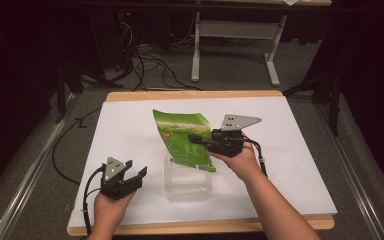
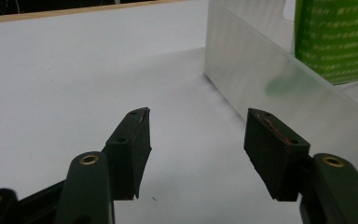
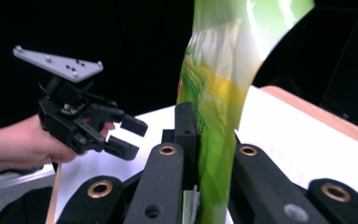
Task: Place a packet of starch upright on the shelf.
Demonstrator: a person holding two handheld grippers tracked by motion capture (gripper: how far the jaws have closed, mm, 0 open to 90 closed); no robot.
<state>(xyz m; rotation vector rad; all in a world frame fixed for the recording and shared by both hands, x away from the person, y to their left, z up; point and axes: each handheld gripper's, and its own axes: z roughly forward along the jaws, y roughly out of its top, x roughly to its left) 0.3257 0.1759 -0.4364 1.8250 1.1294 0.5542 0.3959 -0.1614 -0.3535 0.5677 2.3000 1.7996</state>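
The right gripper (image 1: 196,139) is clamping its two black jaws on the edge of a green bag (image 1: 182,137), and the bag is hanging tilted over a clear plastic container (image 1: 187,180) that is standing on the white table (image 1: 300,150). In the right gripper view the thin foil (image 3: 223,93) is passing straight between the closed fingers (image 3: 186,126) and rising above them, bending to one side. The left gripper (image 1: 135,177) is resting low on the table with its jaws standing apart and holding nothing; in the left gripper view the container wall (image 2: 270,88) is lying just beyond the right-hand finger (image 2: 272,154), not touching it.

The main risk, probably, is that the bag is slipping or folding, because the grip is taking only a narrow strip of smooth foil. If the bag is tipping for pouring, its lower corner is reaching past the near rim of the container, so some content could be falling outside onto the table. The container looks light and nobody is holding it, so a push from the bag could be moving it.

For moving, there is free white surface in front of the left fingers (image 2: 135,144) and to their left side. On their right the container wall is blocking. Around the right fingers the space is open above and behind the bag. The wooden table edge (image 1: 195,95) is well apart from both grippers.
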